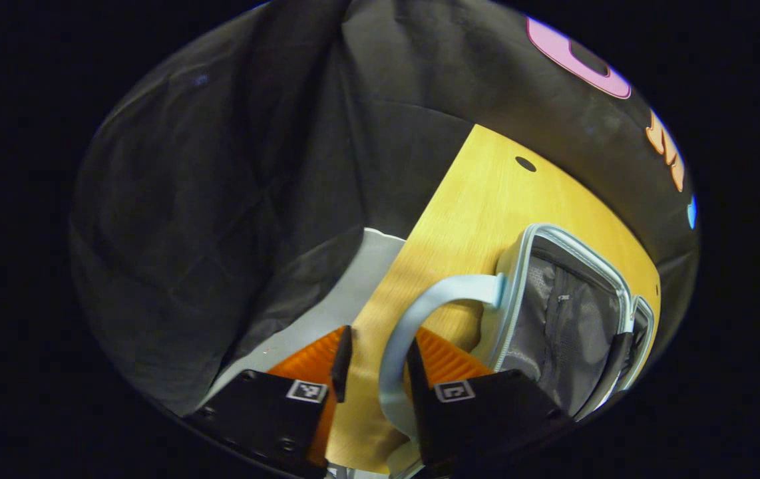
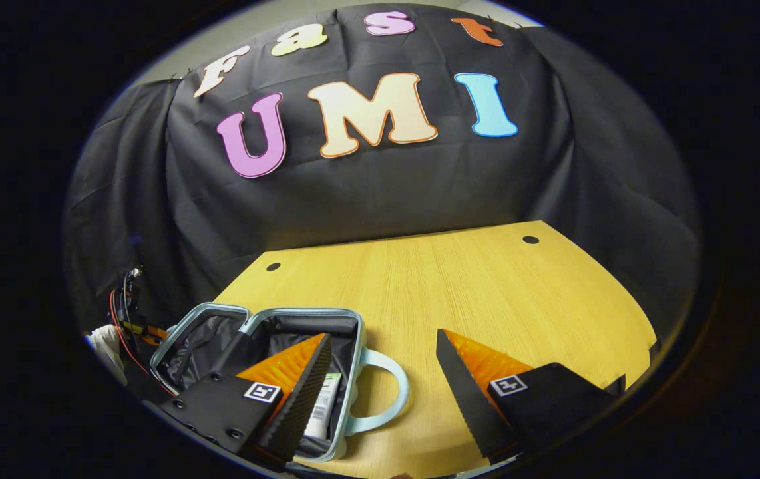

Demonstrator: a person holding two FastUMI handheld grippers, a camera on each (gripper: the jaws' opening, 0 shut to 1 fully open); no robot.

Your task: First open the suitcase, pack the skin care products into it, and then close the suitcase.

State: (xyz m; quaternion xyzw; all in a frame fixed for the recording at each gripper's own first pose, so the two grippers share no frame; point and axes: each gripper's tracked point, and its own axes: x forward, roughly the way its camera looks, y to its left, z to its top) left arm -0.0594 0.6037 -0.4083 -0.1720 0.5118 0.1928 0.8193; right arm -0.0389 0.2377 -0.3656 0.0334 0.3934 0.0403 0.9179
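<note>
Left gripper view: left gripper (image 1: 375, 362) low over the wooden desk (image 1: 480, 199), jaws apart. The pale blue handle (image 1: 413, 313) of the suitcase (image 1: 566, 313) loops between the two fingers; contact cannot be told. Suitcase lies open, grey zipped lining showing.

Right gripper view: right gripper (image 2: 383, 379) above the desk (image 2: 460, 279), jaws wide apart, holding nothing. Open suitcase (image 2: 267, 332) sits at the desk's near left corner; a white skin care tube (image 2: 324, 402) lies inside, beside the handle (image 2: 386, 389).
</note>
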